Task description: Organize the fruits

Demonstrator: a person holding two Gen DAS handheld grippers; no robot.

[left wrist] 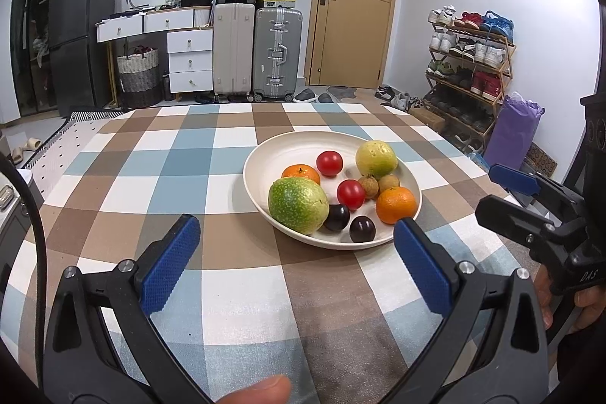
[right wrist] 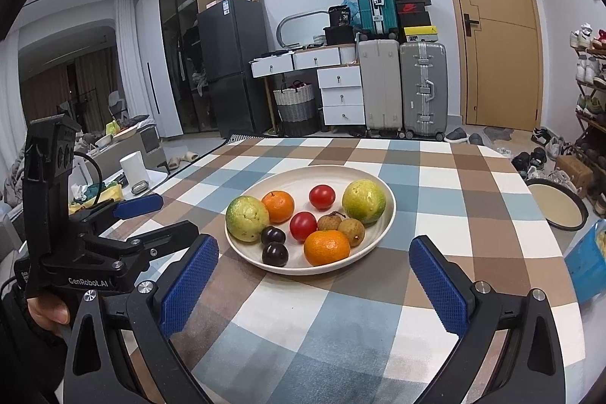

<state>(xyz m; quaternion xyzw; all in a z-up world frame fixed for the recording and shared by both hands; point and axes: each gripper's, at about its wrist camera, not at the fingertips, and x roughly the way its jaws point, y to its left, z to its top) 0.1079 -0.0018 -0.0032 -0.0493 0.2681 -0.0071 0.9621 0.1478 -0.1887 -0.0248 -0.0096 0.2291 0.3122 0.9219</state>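
A cream plate (left wrist: 272, 154) (right wrist: 303, 178) sits on the checked tablecloth and holds the fruit: two green guavas (left wrist: 298, 202) (right wrist: 364, 201), two oranges (left wrist: 395, 204) (right wrist: 326, 247), two red tomatoes (left wrist: 329, 163) (right wrist: 322, 197), two dark plums (left wrist: 362, 229) (right wrist: 275, 254) and two brown longans (left wrist: 368, 186) (right wrist: 351, 232). My left gripper (left wrist: 295, 262) is open and empty, just short of the plate's near rim. My right gripper (right wrist: 314, 284) is open and empty, also just before the plate. Each gripper shows in the other's view, the right one (left wrist: 503, 192) and the left one (right wrist: 151, 214).
A dark-rimmed round tray (right wrist: 559, 202) and a blue container (right wrist: 585, 264) lie at the table's right edge. Suitcases (left wrist: 257, 52), drawers, a fridge, a door and a shoe rack (left wrist: 469, 70) stand beyond the table.
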